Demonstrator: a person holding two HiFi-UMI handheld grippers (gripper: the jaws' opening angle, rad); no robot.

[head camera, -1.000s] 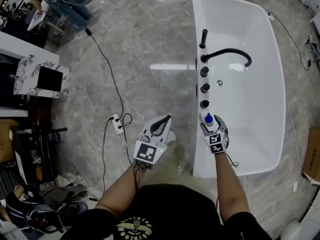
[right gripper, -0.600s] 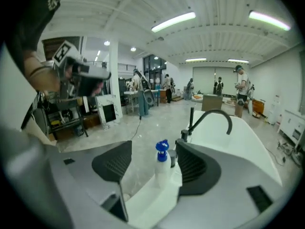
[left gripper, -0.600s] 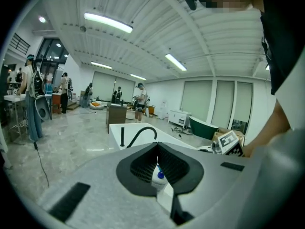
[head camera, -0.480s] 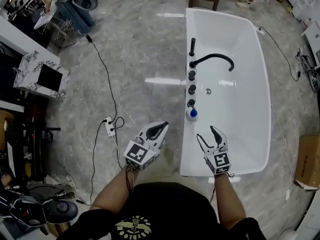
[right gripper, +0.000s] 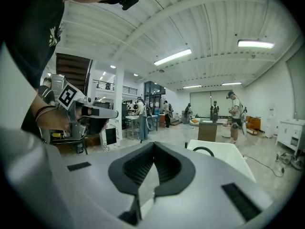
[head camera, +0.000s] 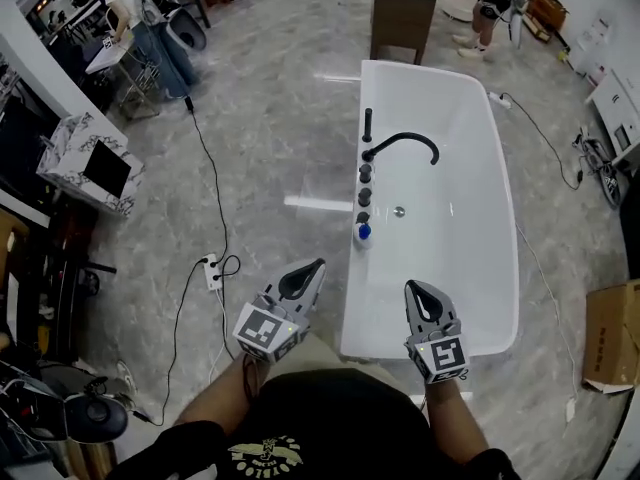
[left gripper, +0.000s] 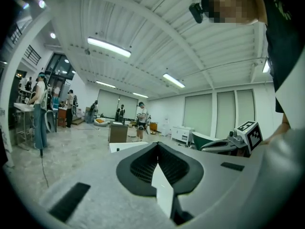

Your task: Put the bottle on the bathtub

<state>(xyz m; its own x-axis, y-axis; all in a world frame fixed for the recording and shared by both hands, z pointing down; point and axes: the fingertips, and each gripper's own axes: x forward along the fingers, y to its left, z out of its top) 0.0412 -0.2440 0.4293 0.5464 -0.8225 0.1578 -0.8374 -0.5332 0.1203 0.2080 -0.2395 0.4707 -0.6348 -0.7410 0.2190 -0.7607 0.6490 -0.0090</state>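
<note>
A small white bottle with a blue cap (head camera: pixel 363 233) stands upright on the left rim of the white bathtub (head camera: pixel 480 218), just below a row of black knobs. Both grippers are held well back from it, near my body and pointing up. My left gripper (head camera: pixel 316 265) is over the floor left of the tub, jaws together and empty, as the left gripper view (left gripper: pixel 157 145) also shows. My right gripper (head camera: pixel 414 286) hangs over the tub's near end, jaws together and empty, which the right gripper view (right gripper: pixel 153 144) confirms. The tub (right gripper: pixel 224 151) shows beyond its jaws.
A black faucet (head camera: pixel 403 144) arches over the tub. A power strip (head camera: pixel 212 272) with a black cable lies on the grey floor to the left. A marble-patterned cabinet (head camera: pixel 90 173) stands far left, a cardboard box (head camera: pixel 610 333) far right, a dark cabinet (head camera: pixel 402 13) beyond the tub.
My right gripper let go of the bottle, drew back toward me and shut. The bottle stays on the tub rim. The head view has pulled back from the tub.
</note>
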